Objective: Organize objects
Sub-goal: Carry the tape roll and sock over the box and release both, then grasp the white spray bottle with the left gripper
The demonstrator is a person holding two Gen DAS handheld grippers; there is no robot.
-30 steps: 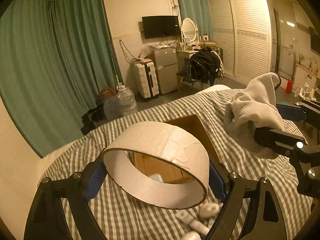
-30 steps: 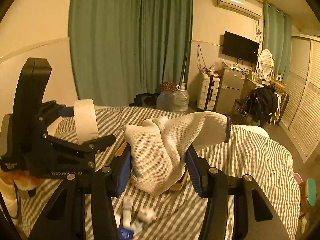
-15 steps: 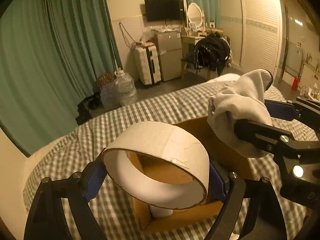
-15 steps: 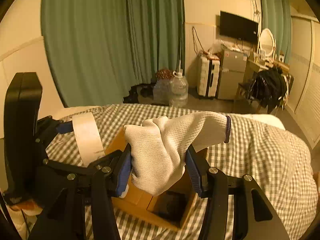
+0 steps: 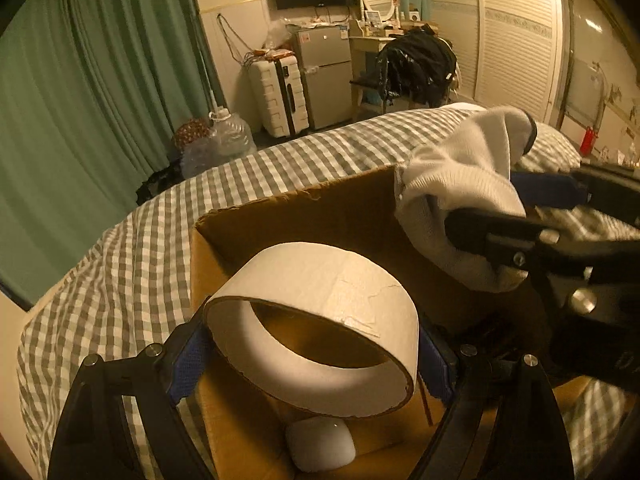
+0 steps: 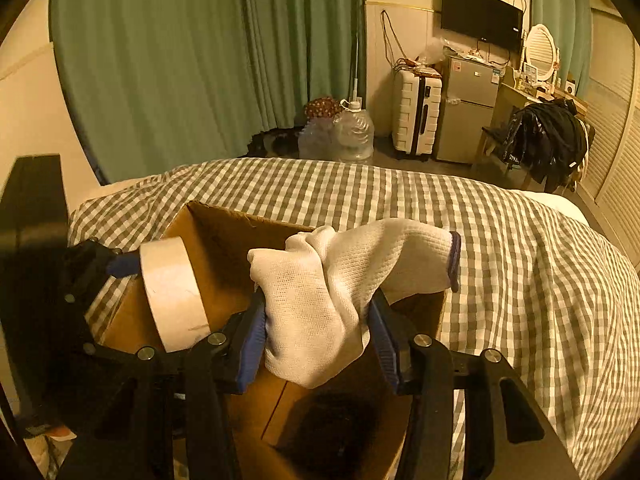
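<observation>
My left gripper [image 5: 312, 340] is shut on a wide roll of tape [image 5: 320, 280] and holds it over an open cardboard box [image 5: 280, 216] on the bed. My right gripper [image 6: 320, 336] is shut on a white knitted glove [image 6: 332, 280], also above the box [image 6: 224, 236]. The glove [image 5: 460, 184] and the right gripper show at the right of the left wrist view. The tape roll [image 6: 172, 292] shows at the left of the right wrist view. A small white rounded case [image 5: 320, 444] lies on the box floor. A dark object [image 6: 332, 428] lies in the box's right part.
The box sits on a bed with a grey-and-white checked cover [image 6: 520, 240]. Beyond the bed are green curtains [image 6: 200, 60], water bottles [image 6: 352, 132], a white suitcase [image 6: 416, 112], a small fridge [image 6: 468, 108] and a chair with dark clothes [image 6: 548, 140].
Both grippers have moved forward and down over the box, still holding the tape roll and the glove. The box now fills the lower part of both views.
</observation>
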